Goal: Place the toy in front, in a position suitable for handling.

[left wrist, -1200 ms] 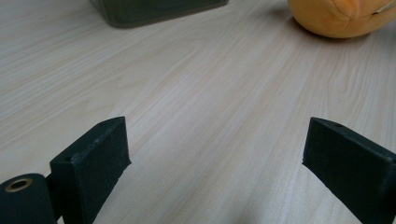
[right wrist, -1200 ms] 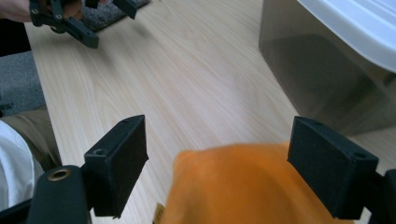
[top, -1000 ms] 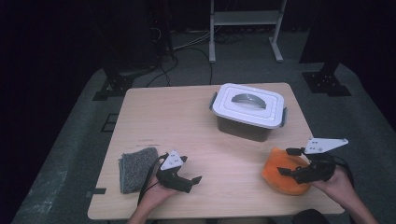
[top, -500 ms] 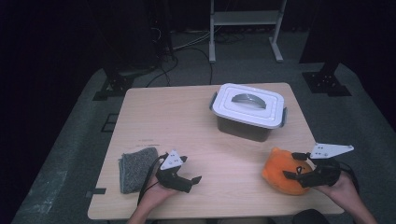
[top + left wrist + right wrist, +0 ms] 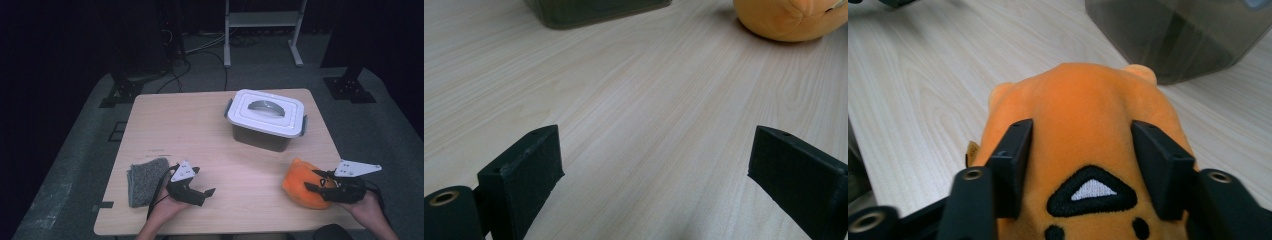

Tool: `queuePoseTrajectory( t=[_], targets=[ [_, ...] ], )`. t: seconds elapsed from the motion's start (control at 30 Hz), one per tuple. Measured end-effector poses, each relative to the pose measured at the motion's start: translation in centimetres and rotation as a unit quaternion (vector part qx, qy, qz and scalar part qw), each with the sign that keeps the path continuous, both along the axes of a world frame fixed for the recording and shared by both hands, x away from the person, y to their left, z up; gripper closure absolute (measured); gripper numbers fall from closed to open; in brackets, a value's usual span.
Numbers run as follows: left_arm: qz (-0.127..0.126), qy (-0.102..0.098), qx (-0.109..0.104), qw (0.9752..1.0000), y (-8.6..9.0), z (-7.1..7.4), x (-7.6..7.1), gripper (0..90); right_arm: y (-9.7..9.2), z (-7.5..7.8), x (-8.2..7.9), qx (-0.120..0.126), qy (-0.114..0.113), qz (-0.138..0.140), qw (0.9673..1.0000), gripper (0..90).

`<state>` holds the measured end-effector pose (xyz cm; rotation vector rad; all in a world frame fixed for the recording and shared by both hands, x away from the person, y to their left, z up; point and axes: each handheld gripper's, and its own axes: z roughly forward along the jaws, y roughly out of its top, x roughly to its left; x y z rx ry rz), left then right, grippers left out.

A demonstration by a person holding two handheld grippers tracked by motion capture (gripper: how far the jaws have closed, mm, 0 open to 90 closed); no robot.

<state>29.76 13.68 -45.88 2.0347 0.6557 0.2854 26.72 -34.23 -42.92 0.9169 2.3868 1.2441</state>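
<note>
The right gripper (image 5: 1082,165) has its jaws around the orange plush (image 5: 1088,125). They have just been closing, and in the right gripper view both pads press into the fabric at either side of the toy, about half shut. The toy fills the gap between them, its embroidered black triangle nearest the camera and its two small ears at the far end. In the high view the right gripper (image 5: 322,186) lies low over the plush (image 5: 300,189), which, as far as that view shows, sits on the table (image 5: 200,130) near the front right corner.

Beyond the jaws, ahead and a little to one side, stands the grey bin (image 5: 1183,35); from above its white lid (image 5: 266,111) is on, with both side clips apparently down, though they are too small to be sure of.

The left gripper (image 5: 195,189) rests idle in the other hand, jaws wide apart over bare wood and holding nothing. A grey cloth (image 5: 144,180) lies just outside it.

My judgement: the grasp is made, and that is all so far. The lift is not yet done, and if the toy is bound for the bin, the lid must come off first, probably work for the free left gripper.
</note>
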Motion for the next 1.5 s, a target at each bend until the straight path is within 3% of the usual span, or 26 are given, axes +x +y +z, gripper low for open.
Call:
queuePoseTrajectory(
  t=[0.17,0.47,0.63,0.73,0.87,1.13,1.43,1.5],
  targets=[
    [0.001,0.0,0.001,1.0,0.1,0.0,0.1,6.1,0.1,0.3,-0.1,-0.008,-0.009,0.003,0.9999,54.3],
    [0.003,0.001,-0.001,1.0,0.2,0.1,0.1,6.2,0.3,1.4,0.3,0.002,0.001,0.021,0.9998,59.5],
    [0.003,-0.004,-0.003,1.0,0.4,0.4,0.0,6.1,2.2,2.5,0.8,-0.001,-0.006,0.051,0.9987,59.6],
    [0.005,-0.006,-0.006,1.0,0.7,0.5,0.1,6.2,3.5,3.2,1.1,0.014,-0.012,0.069,0.9975,59.6],
    [0.01,-0.009,-0.008,0.9999,1.2,0.7,0.1,6.2,5.9,4.2,1.6,0.028,-0.024,0.105,0.9937,59.4],
    [0.019,-0.012,-0.009,0.9997,2.2,1.0,0.3,6.2,10.9,5.0,2.6,0.028,-0.032,0.166,0.9851,59.4],
    [0.026,-0.014,-0.01,0.9995,2.9,1.1,0.6,6.2,14.8,4.6,3.6,0.032,-0.027,0.209,0.977,59.3],
    [0.028,-0.013,-0.01,0.9995,3.1,1.1,0.6,6.2,15.1,4.5,3.7,0.033,-0.025,0.211,0.9766,59.2]
  ],
)
